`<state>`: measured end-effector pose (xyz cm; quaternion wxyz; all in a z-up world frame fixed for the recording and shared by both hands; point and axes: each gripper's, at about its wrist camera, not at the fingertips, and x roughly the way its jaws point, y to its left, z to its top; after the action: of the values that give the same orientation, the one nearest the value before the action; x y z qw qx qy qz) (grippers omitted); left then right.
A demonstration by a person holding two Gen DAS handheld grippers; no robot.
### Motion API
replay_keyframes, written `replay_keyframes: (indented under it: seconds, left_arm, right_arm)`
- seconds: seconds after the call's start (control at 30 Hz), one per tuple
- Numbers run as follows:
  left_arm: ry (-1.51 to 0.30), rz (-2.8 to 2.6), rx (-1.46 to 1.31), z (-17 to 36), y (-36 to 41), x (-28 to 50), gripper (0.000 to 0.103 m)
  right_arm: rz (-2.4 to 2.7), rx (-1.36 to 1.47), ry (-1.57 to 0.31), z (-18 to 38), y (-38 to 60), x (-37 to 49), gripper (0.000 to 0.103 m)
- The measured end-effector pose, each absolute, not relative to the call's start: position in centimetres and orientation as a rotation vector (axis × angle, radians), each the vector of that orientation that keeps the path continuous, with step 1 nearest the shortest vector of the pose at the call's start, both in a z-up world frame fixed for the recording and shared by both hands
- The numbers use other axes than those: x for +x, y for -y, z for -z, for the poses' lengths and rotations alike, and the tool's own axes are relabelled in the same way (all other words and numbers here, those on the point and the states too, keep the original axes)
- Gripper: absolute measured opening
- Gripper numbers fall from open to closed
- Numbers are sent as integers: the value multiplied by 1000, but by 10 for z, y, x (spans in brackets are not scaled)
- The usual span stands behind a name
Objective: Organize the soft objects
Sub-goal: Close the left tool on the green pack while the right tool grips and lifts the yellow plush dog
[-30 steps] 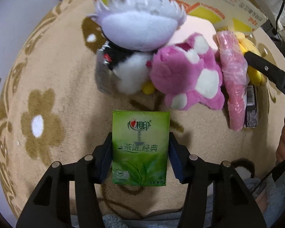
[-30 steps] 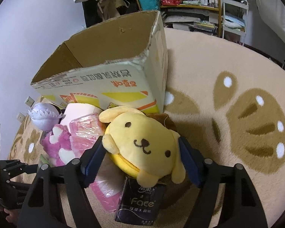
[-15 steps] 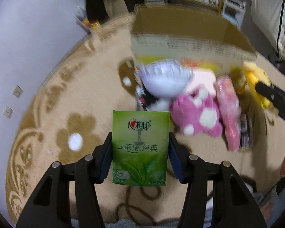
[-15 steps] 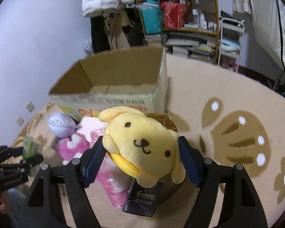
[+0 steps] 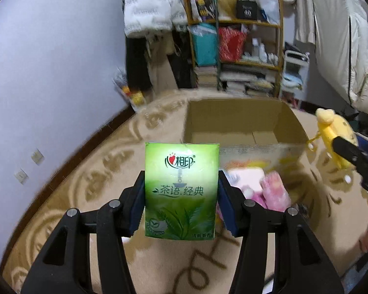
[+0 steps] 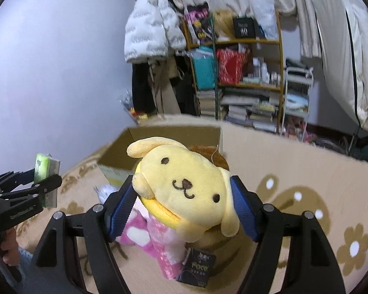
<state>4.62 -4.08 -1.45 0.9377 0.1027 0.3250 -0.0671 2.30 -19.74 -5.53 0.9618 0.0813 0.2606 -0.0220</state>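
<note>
Carpet lies bare to the left of an open cardboard box, whose top stands clear. The left gripper clamps a green tissue pack upright; the right gripper squeezes a yellow dog plush. Both are held higher than a second ago, now at the box's rim, with the pink plush left on the floor.

Black left gripper has blue pads and silver screws.
</note>
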Motion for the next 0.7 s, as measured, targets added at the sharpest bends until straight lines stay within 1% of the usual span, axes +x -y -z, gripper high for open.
replay_keyframes:
  seconds: [0.2, 0.43, 0.7]
  left_arm:
    - [-528, 119, 227, -9, 46, 48, 52]
    - [-466, 128, 237, -24, 52, 72, 52]
    - [-441, 122, 249, -23, 63, 106, 52]
  right_arm:
    - [35, 125, -454, 31, 189, 28, 79]
    - [38, 101, -428, 22, 187, 52, 79]
    - [47, 73, -413, 21, 191, 80, 79]
